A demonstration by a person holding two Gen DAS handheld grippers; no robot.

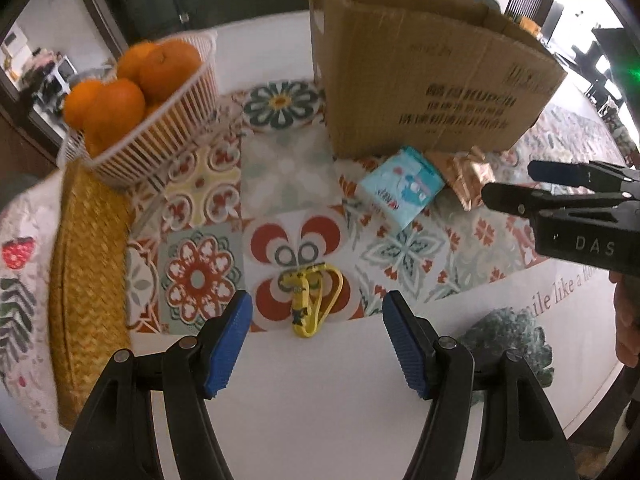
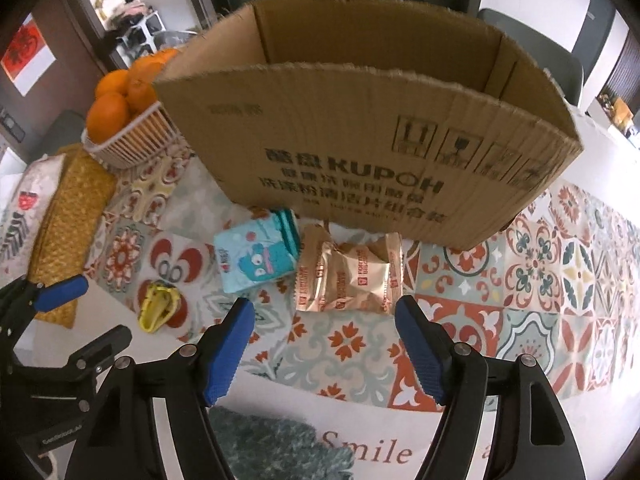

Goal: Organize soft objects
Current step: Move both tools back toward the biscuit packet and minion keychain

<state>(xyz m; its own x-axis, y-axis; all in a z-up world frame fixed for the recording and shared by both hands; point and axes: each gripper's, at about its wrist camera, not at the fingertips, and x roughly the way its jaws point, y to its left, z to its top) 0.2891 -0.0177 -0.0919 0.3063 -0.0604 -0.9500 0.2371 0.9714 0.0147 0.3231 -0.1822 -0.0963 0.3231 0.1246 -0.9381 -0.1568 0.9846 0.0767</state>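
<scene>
Your left gripper (image 1: pixel 318 342) is wide open and holds nothing; the yellow strap (image 1: pixel 310 300) lies on the table just ahead, between its fingers. Your right gripper (image 2: pixel 326 344) is also wide open and empty, with the snack packet (image 2: pixel 348 278) just ahead, beside the tissue pack (image 2: pixel 254 256), near the cardboard box (image 2: pixel 360 140). A patterned tablecloth (image 2: pixel 520 280) covers the table.

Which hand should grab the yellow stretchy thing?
Probably the left. The left gripper is open, and the yellow band lies straight ahead between its fingers. The right gripper, also open, faces the gold snack packet instead.
</scene>
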